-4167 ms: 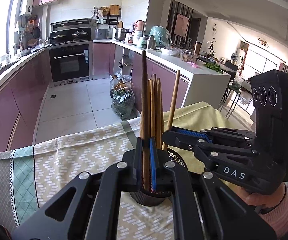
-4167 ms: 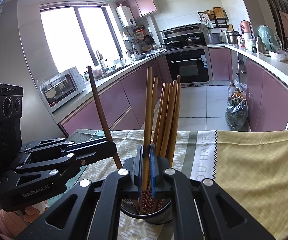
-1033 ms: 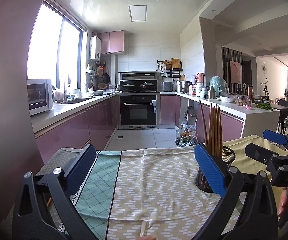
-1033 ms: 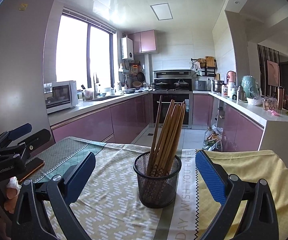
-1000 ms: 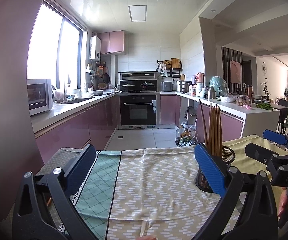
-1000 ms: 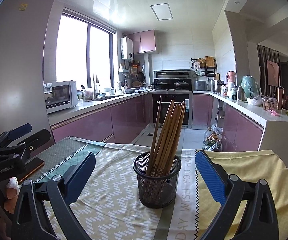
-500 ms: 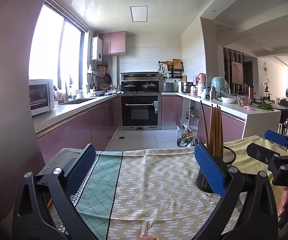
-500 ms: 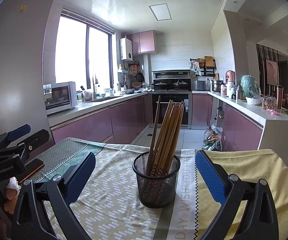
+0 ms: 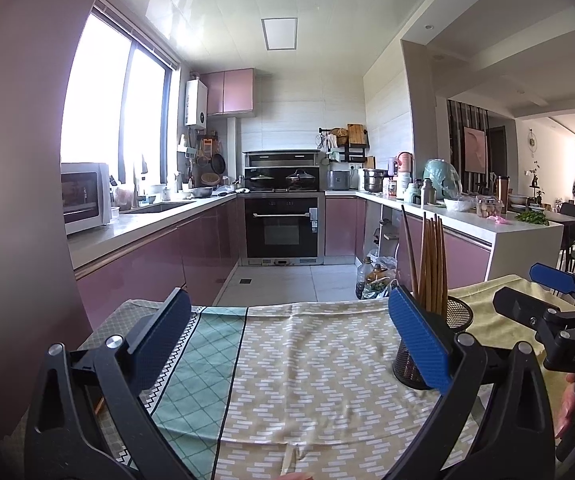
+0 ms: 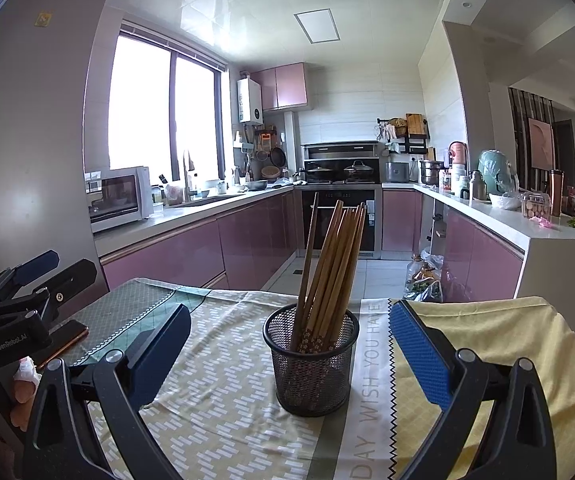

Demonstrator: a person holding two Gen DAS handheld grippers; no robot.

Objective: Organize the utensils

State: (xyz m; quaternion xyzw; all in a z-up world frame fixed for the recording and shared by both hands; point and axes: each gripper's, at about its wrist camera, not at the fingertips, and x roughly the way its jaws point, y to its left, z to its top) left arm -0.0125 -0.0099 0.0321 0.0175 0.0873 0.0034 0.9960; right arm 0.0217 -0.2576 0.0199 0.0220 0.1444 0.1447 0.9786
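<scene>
A black mesh holder (image 10: 312, 360) stands upright on the tablecloth, with several wooden chopsticks (image 10: 337, 258) leaning inside it. My right gripper (image 10: 287, 354) is open, pulled back from the holder, which shows between its blue pads. In the left wrist view the holder (image 9: 453, 322) and chopsticks (image 9: 431, 264) sit behind my right finger pad. My left gripper (image 9: 287, 340) is open over bare cloth, empty. The right gripper (image 9: 555, 304) shows at the right edge there, and the left gripper (image 10: 43, 276) shows at the left edge of the right wrist view.
A patterned tablecloth (image 9: 307, 376) covers the table, yellow on the right (image 10: 487, 332). A dark phone (image 10: 63, 338) lies at the table's left edge. Beyond the far edge are the kitchen floor, purple cabinets (image 10: 255, 248) and an oven (image 9: 281, 226).
About four seconds ago each gripper was shut on a chopstick in the holder. Both are open and drawn back since one second ago, and the view has barely shifted since.
</scene>
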